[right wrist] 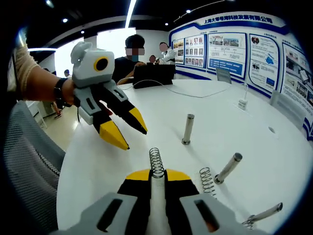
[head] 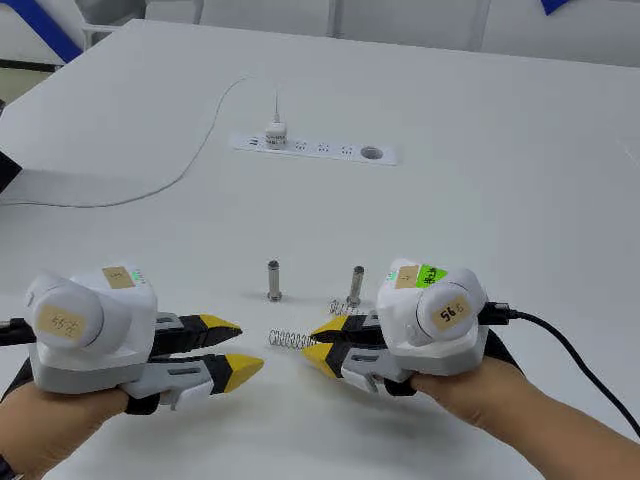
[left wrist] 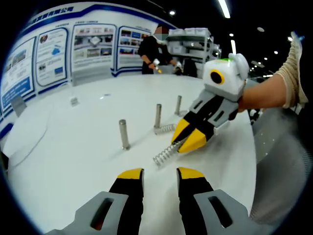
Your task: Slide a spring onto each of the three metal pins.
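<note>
A person stands at a white table holding a two-jaw gripper in each hand, both pointing inward toward each other low over the surface. The right gripper has its yellow-tipped jaws drawn in on the near end of a spring. They seem to pinch it, with the rest of the coil stretching out flat on the table toward the other hand. The left gripper is near the spring's far end, its jaws spread with nothing between them. Just beyond the grippers the metal pins stand upright. The left pin is bare from top to foot. The middle pin is bare along its shaft too, with a second spring lying on the table beside its base, not threaded on. The third pin shows at the edge of the right gripper view. Its shaft looks bare, and there may be a coil at its foot, though it is too small to tell. Farther back lies a white power strip with one plug in it. By this picture the task looks barely begun: no pin wears a spring, one spring is in hand, and all three pins are yet to be fitted.
</note>
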